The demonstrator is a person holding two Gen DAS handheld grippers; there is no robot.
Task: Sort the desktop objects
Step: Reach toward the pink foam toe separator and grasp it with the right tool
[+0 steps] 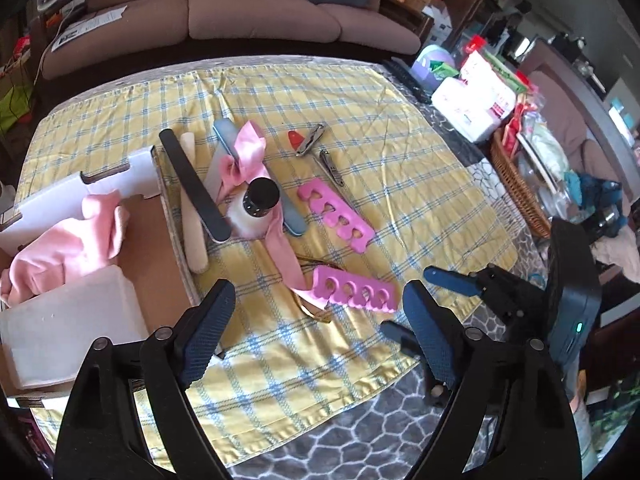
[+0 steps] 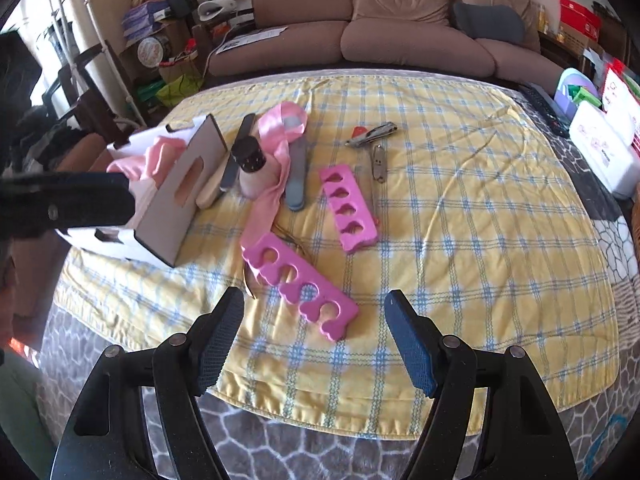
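A box (image 1: 152,240) with a pink cloth (image 1: 68,240) sits on the left. Next come nail files (image 1: 192,184), a bottle (image 1: 260,204) and two pink toe spacers (image 1: 354,290) on the yellow cloth (image 1: 420,184). Both the left gripper (image 1: 316,320) and right gripper (image 2: 314,340) hang wide open, holding nothing.

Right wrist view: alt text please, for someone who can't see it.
Open right gripper hovers empty above a pink toe separator on a yellow plaid cloth. Beyond lie a second separator, nail files, clippers, a black-capped bottle, pink ribbon and a cardboard box.
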